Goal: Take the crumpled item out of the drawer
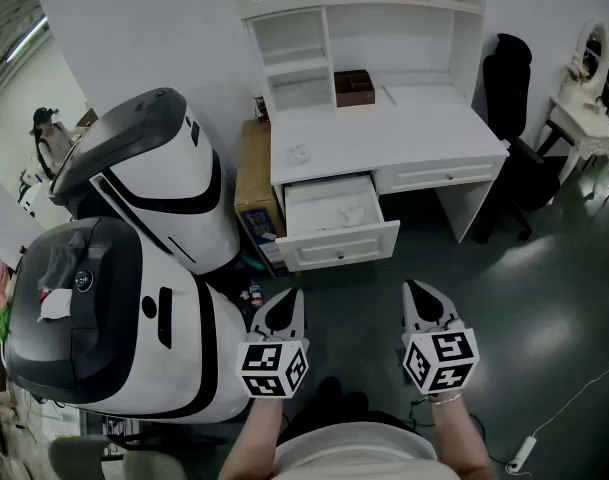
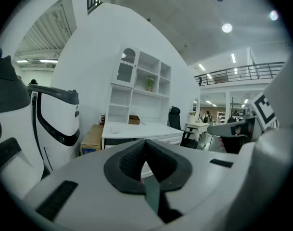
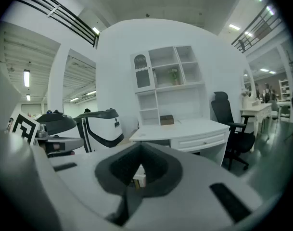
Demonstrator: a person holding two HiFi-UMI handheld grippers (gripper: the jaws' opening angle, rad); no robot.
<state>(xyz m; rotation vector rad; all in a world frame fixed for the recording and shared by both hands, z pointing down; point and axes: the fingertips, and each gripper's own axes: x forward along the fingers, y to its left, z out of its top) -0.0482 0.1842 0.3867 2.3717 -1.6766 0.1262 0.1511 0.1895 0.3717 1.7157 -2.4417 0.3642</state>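
A white desk (image 1: pixel 384 133) stands ahead with its left drawer (image 1: pixel 336 230) pulled open. Inside the drawer lies a crumpled white item (image 1: pixel 350 211). Both grippers hang low in the head view, well short of the desk and above the dark floor. My left gripper (image 1: pixel 288 300) is shut with nothing in it, and my right gripper (image 1: pixel 417 292) is shut and empty too. In the left gripper view the desk (image 2: pixel 136 129) shows above the shut left gripper (image 2: pixel 145 150). The right gripper view shows the desk (image 3: pixel 180 128) beyond the shut right gripper (image 3: pixel 139 154).
Two big white-and-black machines (image 1: pixel 154 178) (image 1: pixel 94 328) fill the left side. A cardboard box (image 1: pixel 252 173) stands beside the desk. A brown box (image 1: pixel 354 88) and a small white thing (image 1: pixel 300 154) rest on the desktop. A black office chair (image 1: pixel 514 88) and a white side table (image 1: pixel 584 128) stand at right.
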